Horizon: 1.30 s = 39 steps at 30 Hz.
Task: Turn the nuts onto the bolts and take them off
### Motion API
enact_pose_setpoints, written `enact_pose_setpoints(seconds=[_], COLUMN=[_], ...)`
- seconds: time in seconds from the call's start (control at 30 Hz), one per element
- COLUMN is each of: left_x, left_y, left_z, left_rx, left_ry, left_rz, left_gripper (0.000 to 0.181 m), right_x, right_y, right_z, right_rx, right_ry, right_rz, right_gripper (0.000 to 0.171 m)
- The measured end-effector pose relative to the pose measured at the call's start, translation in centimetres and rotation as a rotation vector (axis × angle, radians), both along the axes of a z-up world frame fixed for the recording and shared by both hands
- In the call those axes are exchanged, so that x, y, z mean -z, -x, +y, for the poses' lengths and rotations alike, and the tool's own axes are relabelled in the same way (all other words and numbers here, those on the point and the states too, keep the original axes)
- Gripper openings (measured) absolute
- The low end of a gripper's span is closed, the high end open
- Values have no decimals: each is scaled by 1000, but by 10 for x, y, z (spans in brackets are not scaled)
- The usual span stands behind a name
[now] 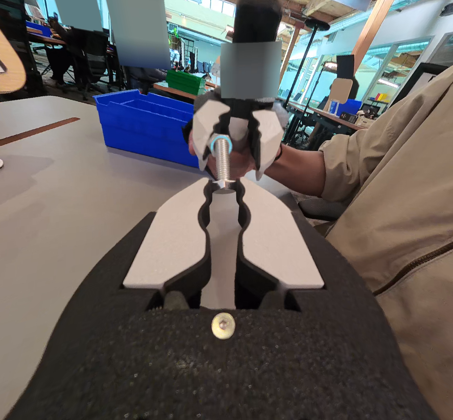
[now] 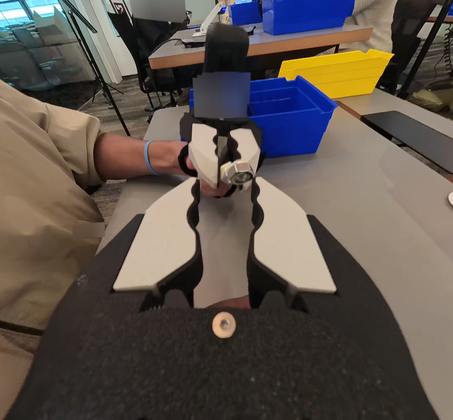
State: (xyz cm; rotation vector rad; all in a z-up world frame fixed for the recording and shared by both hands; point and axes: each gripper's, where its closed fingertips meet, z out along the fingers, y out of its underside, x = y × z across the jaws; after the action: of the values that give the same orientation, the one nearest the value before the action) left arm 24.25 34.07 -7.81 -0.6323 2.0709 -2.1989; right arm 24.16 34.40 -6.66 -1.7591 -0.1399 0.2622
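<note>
My left gripper (image 1: 223, 182) is shut on the head of a silver bolt (image 1: 221, 160), which is held above the grey table (image 1: 73, 200). The threaded shaft points away towards my right gripper (image 1: 231, 170). A silver nut (image 1: 219, 141) with a blue ring sits on the bolt's far end. In the right wrist view the nut (image 2: 239, 171) faces the camera. My right gripper (image 2: 225, 180) is open, its jaws wide apart on either side of the nut. The nut lies closer to the right-hand finger (image 2: 269, 212). I cannot tell whether they touch.
A blue bin (image 1: 147, 126) stands on the table behind the grippers, and it also shows in the right wrist view (image 2: 294, 124). A yellow bin (image 2: 338, 72) stands farther back right. A black mat (image 2: 411, 133) lies at the right. The person's beige sleeve (image 1: 392, 187) is close by. Both grippers' tips are close together, under 4 cm apart.
</note>
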Motion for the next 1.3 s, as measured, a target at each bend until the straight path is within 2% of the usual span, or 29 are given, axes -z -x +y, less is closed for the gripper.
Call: enact_pose_setpoints(seconds=[0.17, 0.33, 0.4, 0.5, 0.6, 0.67, 0.77, 0.9, 1.0, 1.1, 1.2, 1.3], left_x=[-5, 4, 5, 5, 11, 15, 10, -6, -27, -55, -65, -31], left_y=[-2, -3, -8, -25, -37, -40, -45, -47, -40, -31, -10, 13], left_z=[8, 4, 8, 23, 29, 29, 39, 58, 66, 72, 84, 90], left_rx=[-16, -12, -52, -189, -268, -267, -311, -363, -385, -433, -625, -841], left_ry=[24, -15, -5, 14, 0, 16, 57, 106, 137, 198, 150, -39], left_rz=[1, 11, 25, 52, 59, 81, 62, 21, -49, -96, -77, -23], left_gripper=[18, 18, 18, 18, 18, 18, 18, 18, 18, 17, 18, 18], right_x=[2, -2, 18, 51, 92, 118, 128, 120, 113, 102, 91, 96], right_y=[-2, -15, -19, 12, 76, 78, 68, 29, -3, -46, -66, -74], right_z=[-5, -6, -15, -22, -5, 11, 31, 48, 60, 60, 48, 32], right_rx=[13, 58, 131, 238, 212, 266, 263, 344, 392, 502, 578, 615], right_ry=[-4, 16, 112, 220, 331, 407, 415, 421, 416, 400, 369, 357], right_rz=[9, -41, -121, -311, -482, -637, -480, -379, -226, -191, -156, -154], right_gripper=[38, 38, 42, 40, 55, 49, 47, 42, 44, 48, 50, 47])
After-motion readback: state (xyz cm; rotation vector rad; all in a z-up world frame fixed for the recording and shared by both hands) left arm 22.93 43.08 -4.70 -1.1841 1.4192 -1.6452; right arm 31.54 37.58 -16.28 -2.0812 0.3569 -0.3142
